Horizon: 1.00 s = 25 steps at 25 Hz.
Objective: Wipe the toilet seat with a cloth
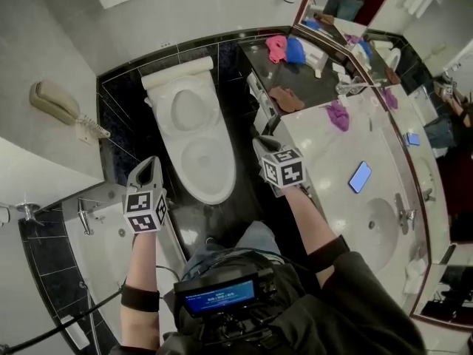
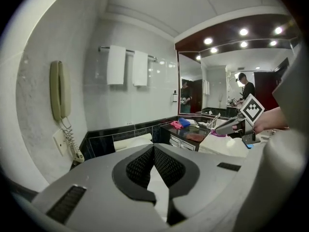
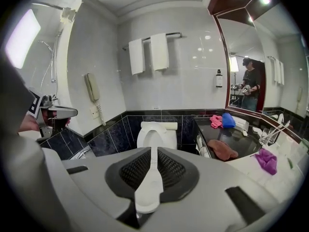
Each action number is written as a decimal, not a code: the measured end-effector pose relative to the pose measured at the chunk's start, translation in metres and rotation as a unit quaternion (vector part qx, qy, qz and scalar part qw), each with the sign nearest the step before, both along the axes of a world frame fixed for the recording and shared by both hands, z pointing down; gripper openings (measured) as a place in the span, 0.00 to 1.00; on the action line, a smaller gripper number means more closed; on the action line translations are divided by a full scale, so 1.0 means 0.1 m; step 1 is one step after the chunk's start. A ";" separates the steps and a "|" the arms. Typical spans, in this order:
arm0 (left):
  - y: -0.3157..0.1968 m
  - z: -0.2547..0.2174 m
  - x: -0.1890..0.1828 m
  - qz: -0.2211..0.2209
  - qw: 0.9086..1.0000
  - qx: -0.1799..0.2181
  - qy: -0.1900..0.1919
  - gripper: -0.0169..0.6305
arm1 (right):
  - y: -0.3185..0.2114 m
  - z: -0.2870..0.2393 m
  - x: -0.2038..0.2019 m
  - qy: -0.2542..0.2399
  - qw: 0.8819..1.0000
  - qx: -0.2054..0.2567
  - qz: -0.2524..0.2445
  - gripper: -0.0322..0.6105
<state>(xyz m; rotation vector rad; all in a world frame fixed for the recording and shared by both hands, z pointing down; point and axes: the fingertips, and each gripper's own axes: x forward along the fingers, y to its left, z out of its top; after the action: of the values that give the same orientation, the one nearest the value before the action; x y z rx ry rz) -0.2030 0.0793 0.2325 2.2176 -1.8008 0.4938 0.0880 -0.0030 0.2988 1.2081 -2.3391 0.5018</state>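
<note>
In the bathroom, left gripper (image 1: 150, 164) and right gripper (image 1: 263, 142) flank the toilet (image 1: 212, 174).

- A hotel-style bathroom: a white ceramic toilet (image 1: 196, 135) stands against black-tiled lower walls.
- White folded towels (image 3: 149, 52) hang on a chrome rail.
- Beige wall telephone (image 1: 55, 102) is mounted near the toilet.
- Pale stone surface (image 1: 325, 168) holds a sunken basin (image 1: 380, 217) below a large wall mirror (image 3: 260, 57).

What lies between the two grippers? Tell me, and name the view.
The white toilet lies between the left gripper and the right gripper; the head view shows it.
</note>
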 end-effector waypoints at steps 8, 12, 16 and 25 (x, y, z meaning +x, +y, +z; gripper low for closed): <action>-0.30 0.18 0.10 0.019 1.000 -0.015 0.003 0.03 | -0.44 0.12 0.43 0.045 0.999 -0.006 0.021 0.30; -0.61 0.28 0.29 0.014 1.000 -0.021 0.000 0.03 | -0.94 0.32 0.76 0.064 0.998 -0.007 0.026 0.36; -0.94 0.41 0.59 0.009 0.999 -0.038 -0.003 0.03 | -1.45 0.58 1.12 0.083 0.996 -0.024 0.031 0.41; -1.81 0.80 1.41 0.021 0.997 -0.070 0.000 0.03 | -2.60 1.29 1.86 0.174 0.983 -0.059 -0.005 0.45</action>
<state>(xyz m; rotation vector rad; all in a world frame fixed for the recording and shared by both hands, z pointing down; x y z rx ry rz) -0.0617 -0.1013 0.3120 2.1627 -1.6679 0.6089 0.2743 -0.2626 0.4278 1.1269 -1.9899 0.3844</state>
